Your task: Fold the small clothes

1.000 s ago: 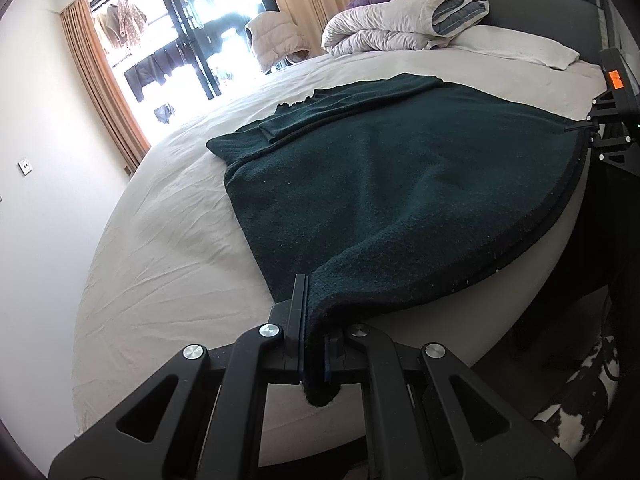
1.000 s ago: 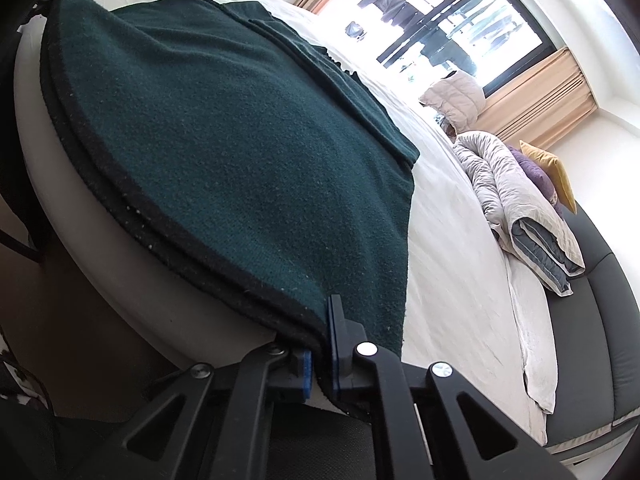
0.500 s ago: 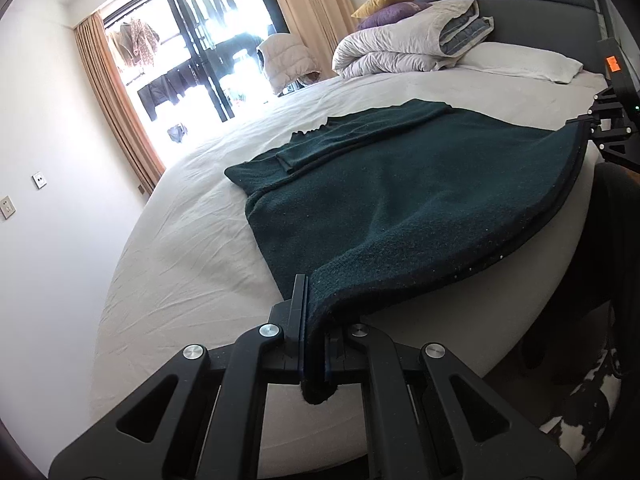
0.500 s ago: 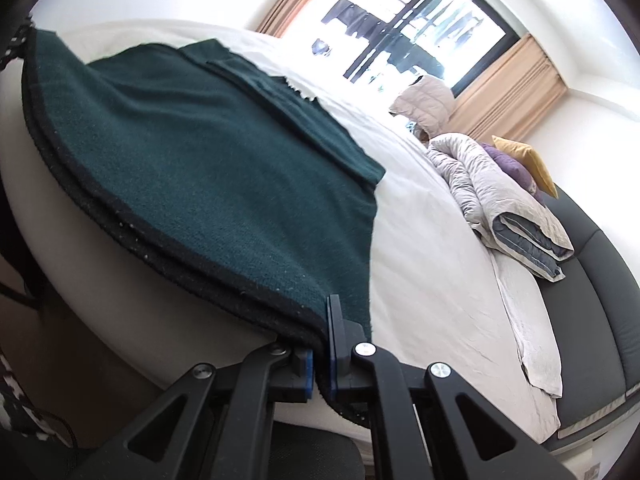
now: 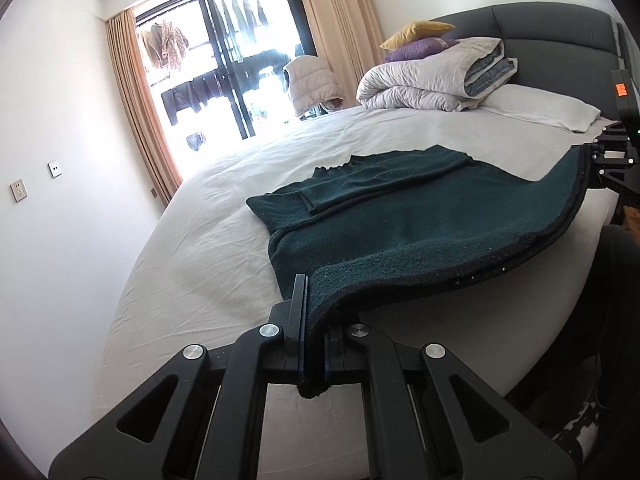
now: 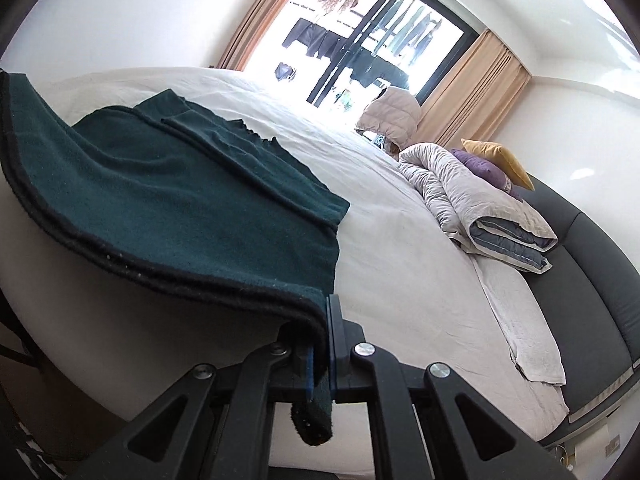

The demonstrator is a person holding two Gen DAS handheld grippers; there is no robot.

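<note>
A dark green knit garment [image 5: 420, 216] lies partly on the white bed [image 5: 224, 216], its near hem lifted off the mattress. My left gripper [image 5: 314, 320] is shut on one hem corner. My right gripper [image 6: 322, 336] is shut on the other hem corner of the same garment [image 6: 168, 200]. The hem hangs stretched in a curve between the two grippers above the bed's near edge. The right gripper also shows in the left wrist view [image 5: 600, 168] at the far right. The garment's far part, with a folded sleeve, rests flat on the sheet.
A rolled grey duvet [image 5: 432, 80] with purple and yellow cushions sits by the dark headboard [image 5: 552, 36], with a white pillow [image 5: 540, 108] beside it. A window with curtains [image 5: 224, 68] is beyond the bed. A white wall stands at the left.
Both grippers have risen with the hem, lifting the near part of the garment off the bed edge. More of the white sheet shows under the hem. Both grips are unchanged.
</note>
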